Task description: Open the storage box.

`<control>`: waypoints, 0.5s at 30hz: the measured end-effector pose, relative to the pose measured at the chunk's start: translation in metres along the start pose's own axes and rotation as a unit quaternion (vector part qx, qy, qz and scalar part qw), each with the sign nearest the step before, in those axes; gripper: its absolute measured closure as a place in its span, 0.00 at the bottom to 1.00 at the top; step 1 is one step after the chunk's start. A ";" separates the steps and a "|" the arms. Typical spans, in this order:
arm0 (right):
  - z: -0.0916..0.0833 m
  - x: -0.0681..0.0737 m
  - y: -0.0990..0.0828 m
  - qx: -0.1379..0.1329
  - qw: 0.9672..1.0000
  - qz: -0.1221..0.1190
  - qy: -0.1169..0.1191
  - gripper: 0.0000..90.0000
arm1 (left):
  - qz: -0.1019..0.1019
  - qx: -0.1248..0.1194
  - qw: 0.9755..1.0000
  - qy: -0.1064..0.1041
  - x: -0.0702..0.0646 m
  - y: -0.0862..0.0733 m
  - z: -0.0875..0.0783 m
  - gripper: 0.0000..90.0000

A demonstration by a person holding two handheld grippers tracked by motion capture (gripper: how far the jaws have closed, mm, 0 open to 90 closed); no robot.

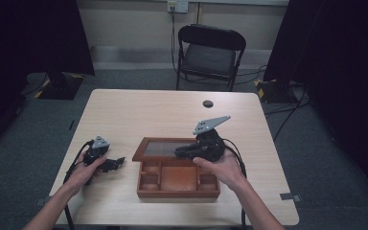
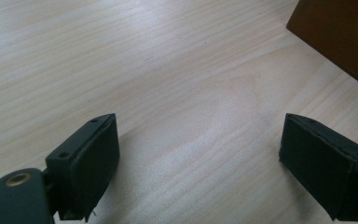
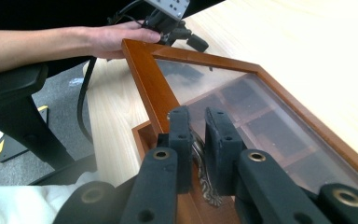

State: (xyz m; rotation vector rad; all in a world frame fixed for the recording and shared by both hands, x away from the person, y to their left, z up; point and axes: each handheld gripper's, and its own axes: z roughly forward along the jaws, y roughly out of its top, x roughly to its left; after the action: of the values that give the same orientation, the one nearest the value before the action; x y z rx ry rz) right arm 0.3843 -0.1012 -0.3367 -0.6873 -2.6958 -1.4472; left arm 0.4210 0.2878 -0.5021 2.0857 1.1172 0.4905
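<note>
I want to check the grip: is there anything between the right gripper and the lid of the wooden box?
Nothing visible. The right gripper is already shut on the metal latch at the edge of the lid; the left gripper rests open on the table.

Wooden compartment box [image 1: 178,179], lid [image 1: 160,149] raised and lying back, stood on the bench [image 1: 172,110] just beneath the right hand-held gripper [image 1: 182,153]. That hand-held gripper, held in the right hand [image 1: 220,167], reached over the lid's near edge; jaw state indistinct from above. Left hand-held gripper [image 1: 117,163] rested on the bench, just left of the box, apart from it. Black folding chair [image 1: 208,55] stood well beyond both.
</note>
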 end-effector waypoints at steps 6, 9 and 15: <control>-0.001 -0.003 0.003 -0.002 1.000 0.001 0.002 0.91 | 0.000 0.000 1.000 0.000 0.000 0.000 0.000 0.13; -0.001 -0.004 0.002 -0.005 1.000 0.003 0.008 0.91 | -0.002 0.000 1.000 0.000 0.000 0.000 0.000 0.13; -0.002 -0.005 0.004 -0.008 1.000 0.004 0.006 0.91 | 0.003 0.001 1.000 0.001 0.000 0.000 0.000 0.13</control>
State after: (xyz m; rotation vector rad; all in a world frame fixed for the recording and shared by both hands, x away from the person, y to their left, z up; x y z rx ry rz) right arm 0.3901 -0.1027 -0.3335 -0.6865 -2.6726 -1.4668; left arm 0.4211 0.2881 -0.5019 2.0903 1.1135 0.4947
